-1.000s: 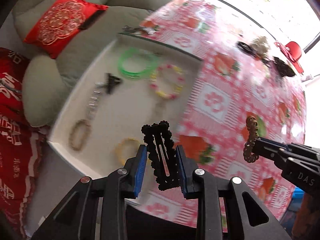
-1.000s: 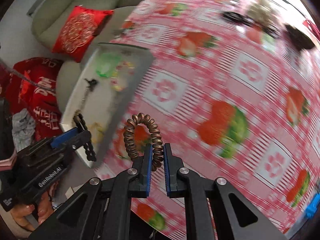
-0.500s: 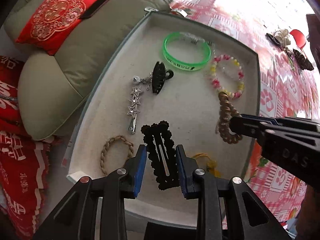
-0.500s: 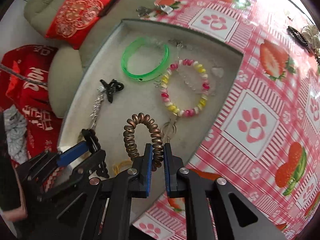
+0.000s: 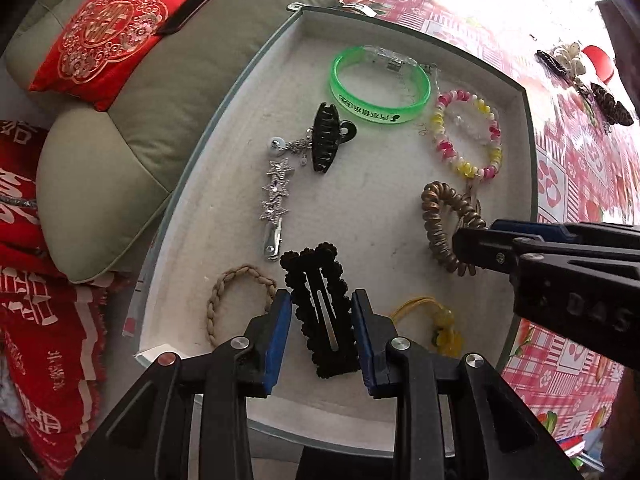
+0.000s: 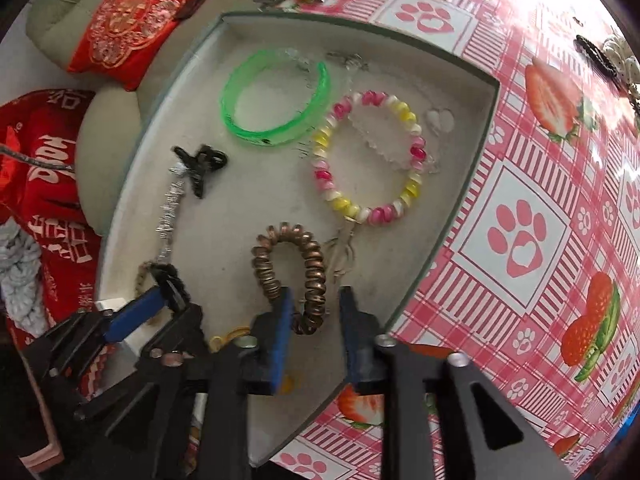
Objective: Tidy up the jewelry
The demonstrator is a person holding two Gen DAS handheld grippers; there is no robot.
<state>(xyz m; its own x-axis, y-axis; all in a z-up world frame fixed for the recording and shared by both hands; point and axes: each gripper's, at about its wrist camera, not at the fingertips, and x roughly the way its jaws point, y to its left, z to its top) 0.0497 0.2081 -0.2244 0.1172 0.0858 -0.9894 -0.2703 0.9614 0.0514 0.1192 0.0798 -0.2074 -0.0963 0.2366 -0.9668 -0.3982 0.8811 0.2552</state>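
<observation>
A white-lined tray [image 5: 224, 184] [image 6: 448, 216] holds several pieces of jewelry. My left gripper [image 5: 322, 310] is shut on a black scalloped hair clip [image 5: 320, 304] and holds it low over the tray's near end. My right gripper [image 6: 314, 304] is open. The bronze spiral hair tie [image 6: 292, 272] lies on the tray between its fingers, touching the left pad. The tie also shows in the left wrist view [image 5: 444, 228], with the right gripper's fingers beside it.
In the tray lie a green bangle [image 5: 380, 84], a pink-yellow bead bracelet [image 5: 468, 136], a black claw clip [image 5: 328, 136], a silver star clip [image 5: 274, 204], a braided tan band [image 5: 232, 300] and a yellow cord [image 5: 436, 320]. More hair pieces [image 5: 580, 76] lie on the strawberry tablecloth [image 6: 540, 200]. A sofa with a red cushion [image 5: 112, 28] is to the left.
Both grippers swung from over the tablecloth to over the tray and lowered. My right gripper opened and the bronze hair tie came to rest on the tray. The left stays shut on the black clip.
</observation>
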